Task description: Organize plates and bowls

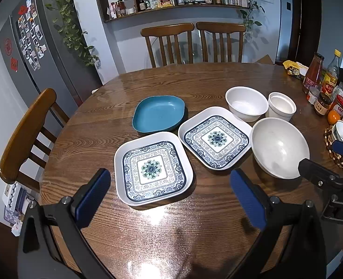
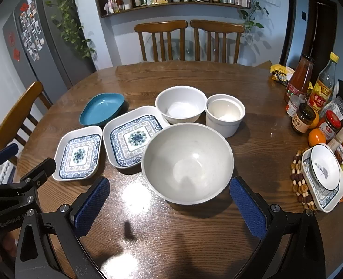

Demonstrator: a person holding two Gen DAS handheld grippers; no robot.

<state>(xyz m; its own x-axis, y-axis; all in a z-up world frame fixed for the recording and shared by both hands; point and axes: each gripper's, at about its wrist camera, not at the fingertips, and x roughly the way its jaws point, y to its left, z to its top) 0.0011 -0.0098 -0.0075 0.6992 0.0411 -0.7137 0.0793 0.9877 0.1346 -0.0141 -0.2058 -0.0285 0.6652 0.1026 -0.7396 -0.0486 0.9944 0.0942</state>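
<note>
light: dim, overhead | glare: table (image 1: 148, 223) | edges: fisheye-bent, dark corners | focus: seemingly sharp

a round brown wooden table (image 2: 194, 76) with a glossy top carries a teal oval dish (image 2: 101, 109), two square white plates with blue patterns (image 2: 78, 154) (image 2: 130, 137), a large white bowl (image 2: 187, 162), a smaller white bowl (image 2: 180, 107), a white ramekin (image 2: 225, 115), and jars and bottles (image 2: 311, 97) along its right edge.

Two low, forward views, shared table (image 1: 171, 81)
</note>
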